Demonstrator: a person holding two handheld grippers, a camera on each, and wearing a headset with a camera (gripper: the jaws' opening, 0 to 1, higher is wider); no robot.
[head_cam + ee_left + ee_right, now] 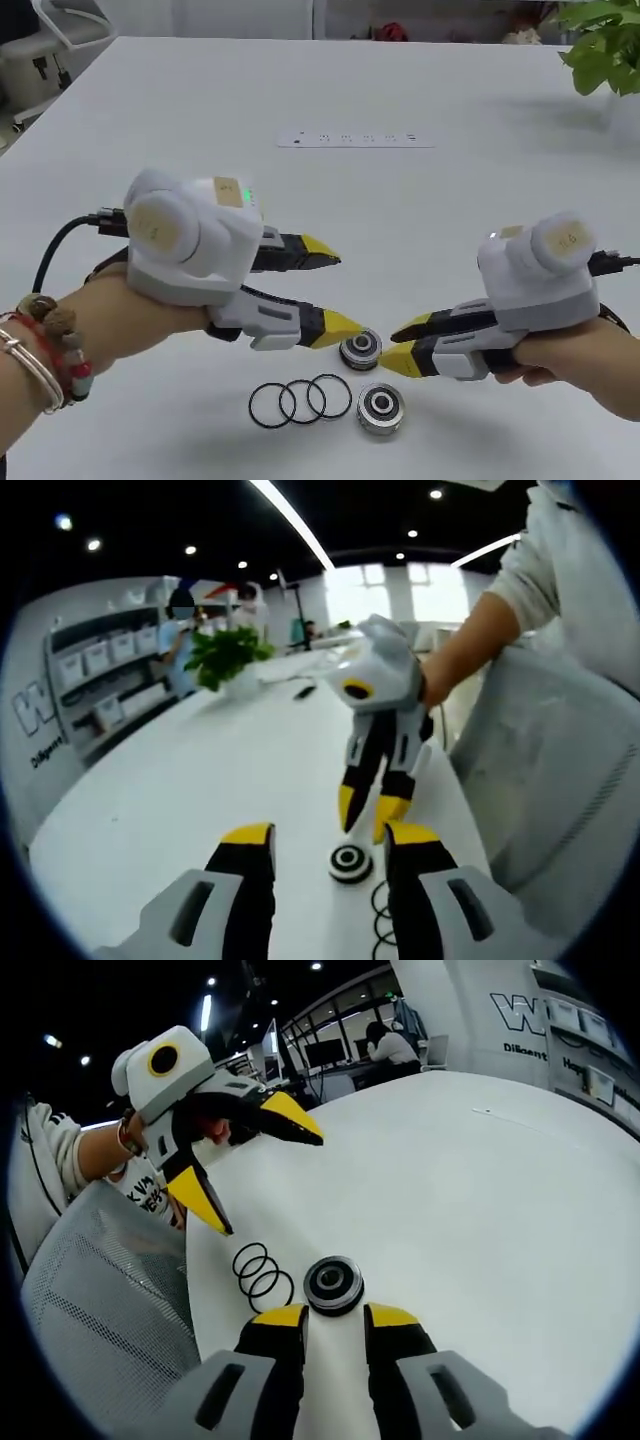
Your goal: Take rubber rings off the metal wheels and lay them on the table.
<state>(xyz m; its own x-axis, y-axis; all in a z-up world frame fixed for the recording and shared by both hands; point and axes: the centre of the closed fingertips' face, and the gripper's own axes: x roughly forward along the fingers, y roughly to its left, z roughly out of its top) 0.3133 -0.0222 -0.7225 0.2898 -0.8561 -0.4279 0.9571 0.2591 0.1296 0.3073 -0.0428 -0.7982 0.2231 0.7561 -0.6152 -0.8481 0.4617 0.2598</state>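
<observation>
Two metal wheels lie near the front edge of the white table (200,110). One wheel (360,348) (350,863) (333,1283) sits between the two grippers' tips; the other wheel (380,408) lies closer to me. Three black rubber rings (300,400) (258,1270) (380,920) lie overlapping to its left. My left gripper (342,290) (330,835) (265,1180) is open wide, its lower jaw tip just left of the first wheel. My right gripper (397,347) (337,1317) (365,815) is open by a narrow gap, tips right at that wheel, with nothing held.
A white power strip (355,138) lies flat mid-table. A green plant (605,45) (225,655) stands at the far right corner. A grey mesh chair back (100,1290) (560,780) is close behind the front edge. People stand or sit at shelves and desks in the background.
</observation>
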